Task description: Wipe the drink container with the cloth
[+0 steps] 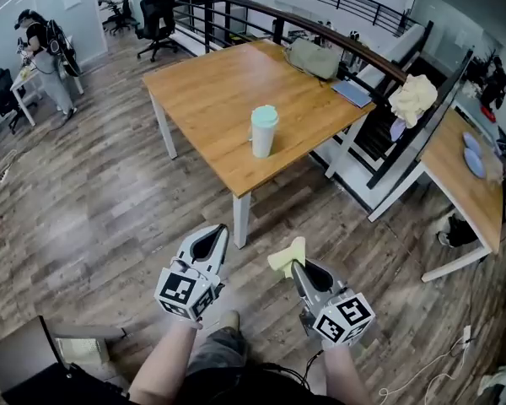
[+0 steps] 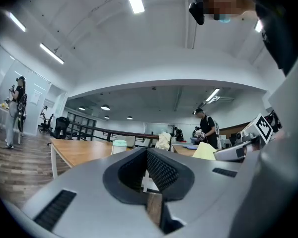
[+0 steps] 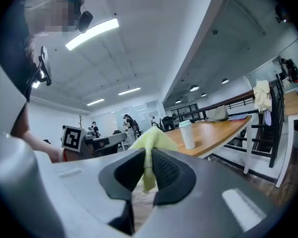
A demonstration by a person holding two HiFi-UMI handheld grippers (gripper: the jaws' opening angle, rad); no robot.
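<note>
Two grippers hang low: the left gripper (image 1: 218, 231) has its fingers closed together, while the right gripper (image 1: 294, 266) pinches the yellow cloth (image 1: 284, 256) in its fingers. At 12 o'clock, the drink container (image 1: 263, 131) stands upright on the worktop (image 1: 202, 91).

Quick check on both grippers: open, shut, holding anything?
Left gripper: shut, nothing between its jaws.
Right gripper: shut on the yellow cloth.

left gripper (image 1: 217, 233): jaws together, empty | right gripper (image 1: 295, 267): jaws clamped on cloth (image 1: 285, 256) | both low, pointing forward
</note>
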